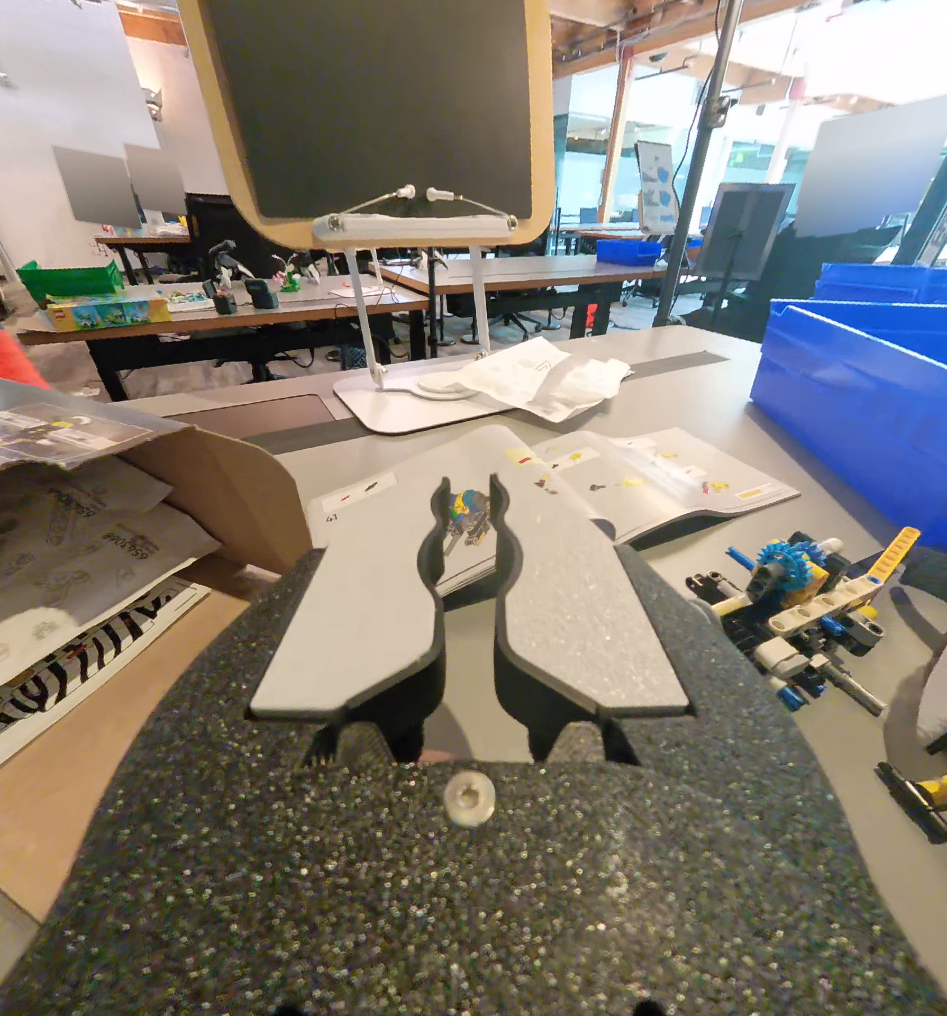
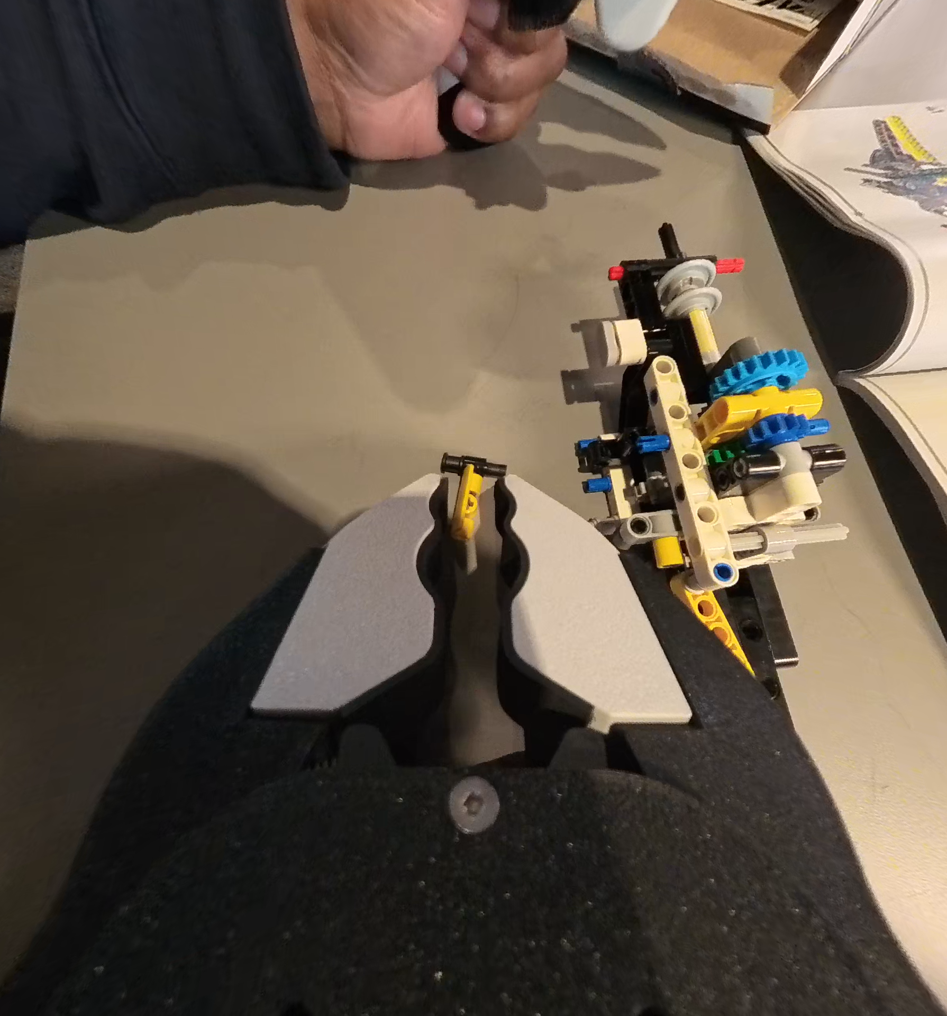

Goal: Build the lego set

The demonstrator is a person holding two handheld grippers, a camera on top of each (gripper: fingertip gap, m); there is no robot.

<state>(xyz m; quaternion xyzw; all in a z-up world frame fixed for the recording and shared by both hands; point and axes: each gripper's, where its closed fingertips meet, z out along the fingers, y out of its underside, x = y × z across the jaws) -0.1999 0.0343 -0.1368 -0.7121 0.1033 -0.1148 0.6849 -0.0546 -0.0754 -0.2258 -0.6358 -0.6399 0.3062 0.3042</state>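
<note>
Right up close in the right wrist view, the right gripper (image 2: 472,481) has its fingers clamped on a little yellow piece (image 2: 467,503) with a black pin (image 2: 474,465) across its far end, held just over the worktop (image 2: 240,330). Just beside it on the right sits the model (image 2: 707,456): white beam, blue gears, yellow bits, black frame, grey pulleys at the far end. My guess is it's a good chunk built but nowhere near finished, and the yellow sub-part hasn't gone on yet. Farther off, a hand (image 2: 422,77) with a dark sleeve holds the other tool, and the manual (image 2: 900,220) curls at the right edge.

Over in the left wrist view, the left gripper (image 1: 469,489) holds nothing, fingers a little apart with a clear gap between them, hovering over the manual (image 1: 543,495), which lies open somewhere mid-book. That fits a build that's partway.

What each view adds: only the right one shows the held piece properly; the left just catches a sliver of yellow at its bottom right edge. Only the left one shows the box (image 1: 213,484) with paper bags, the crumpled empty bag (image 1: 543,379), the stand (image 1: 405,407) holding a board, and the blue bins (image 1: 872,396). The model (image 1: 801,605) shows in both.
</note>
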